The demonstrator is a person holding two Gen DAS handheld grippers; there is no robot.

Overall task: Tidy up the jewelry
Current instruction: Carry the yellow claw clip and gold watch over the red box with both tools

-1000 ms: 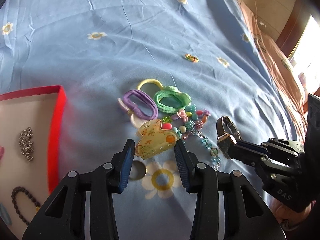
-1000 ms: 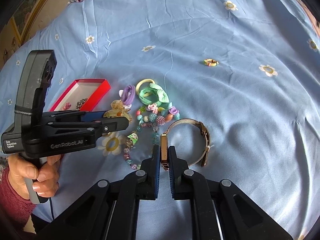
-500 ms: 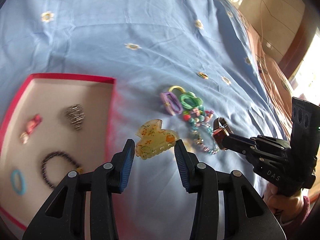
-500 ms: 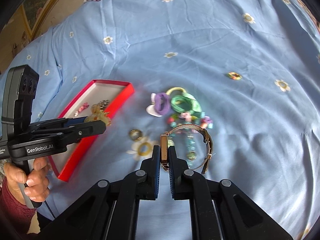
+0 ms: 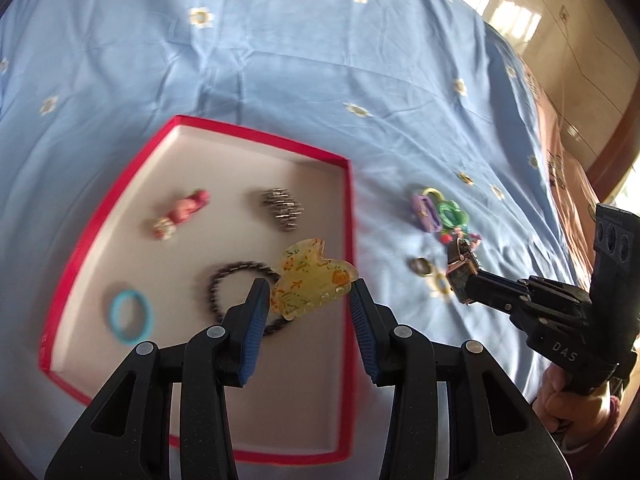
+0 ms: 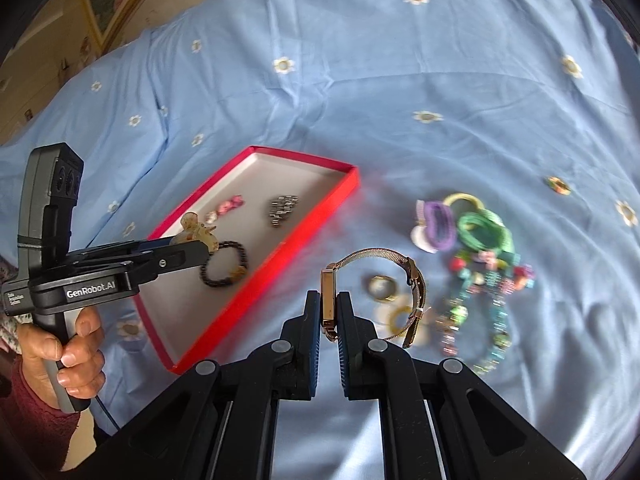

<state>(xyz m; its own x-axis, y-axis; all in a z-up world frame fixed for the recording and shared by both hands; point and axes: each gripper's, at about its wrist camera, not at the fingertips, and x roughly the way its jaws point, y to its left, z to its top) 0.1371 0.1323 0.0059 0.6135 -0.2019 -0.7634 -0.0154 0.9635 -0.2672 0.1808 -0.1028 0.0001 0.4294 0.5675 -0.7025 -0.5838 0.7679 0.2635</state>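
Left wrist view: your left gripper (image 5: 308, 300) grasps the stiff, light hair claw (image 5: 310, 278) over the red box (image 5: 347, 240); at 3 o'clock, your right gripper (image 6: 329, 312) clamps the watch (image 6: 329, 300) by its rigid case.

Legible text, 3 items: "GenRobot.AI", white print on the black side of the left gripper (image 6: 188, 254) body, right wrist view; small white label at that body's rear end, lines too small to read; "DAS", pale letters on the black body of the right gripper (image 5: 460, 280), left wrist view; nothing else readable.
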